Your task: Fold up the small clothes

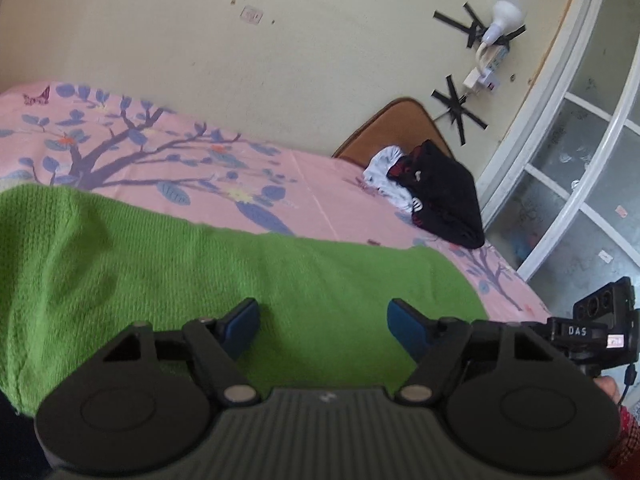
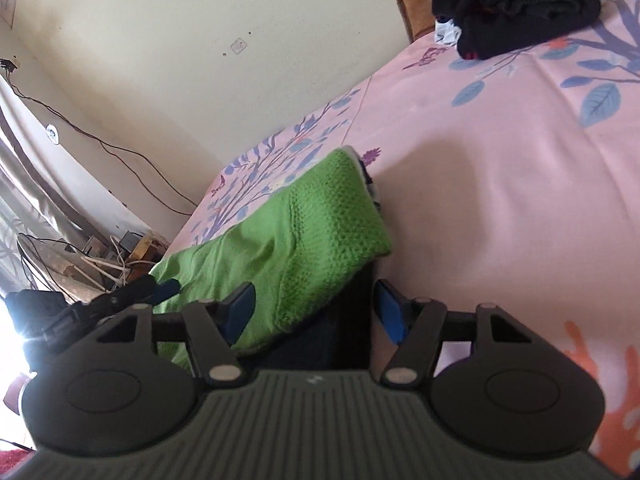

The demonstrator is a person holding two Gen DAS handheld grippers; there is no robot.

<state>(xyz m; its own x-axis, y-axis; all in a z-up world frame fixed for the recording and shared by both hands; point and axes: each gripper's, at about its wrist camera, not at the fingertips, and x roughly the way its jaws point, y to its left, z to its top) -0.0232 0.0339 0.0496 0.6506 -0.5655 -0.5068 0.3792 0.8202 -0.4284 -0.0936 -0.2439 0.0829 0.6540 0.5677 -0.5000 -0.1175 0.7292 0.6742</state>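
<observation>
**Onlooker A:** Tongs first. The left tongs (image 1: 323,322) stand released, blue pads apart over the green knit garment (image 1: 200,280), with nothing pressed between them. The right tongs (image 2: 316,310) are also unclenched; the garment's folded end and a dark layer beneath it sit between the pads, but neither pad presses on them.

**Onlooker B:** Location of the garment?

**Onlooker A:** On the bed (image 1: 312,184), at the near edge, on a pink sheet printed with blue branches. It lies between both tongs.

**Onlooker B:** Handling?

**Onlooker A:** Judged soft, light and limp. The open knit should give grip, not slip, though it may stretch or snag. Take hold at a corner or along the doubled edge, pinching all layers together.

**Onlooker B:** Appearance?

**Onlooker A:** Bright green, coarse textured knit, partly folded, with a thick rounded fold at one end. A dark clothes pile (image 1: 440,192) lies well apart, near the headboard (image 1: 396,120).
</observation>
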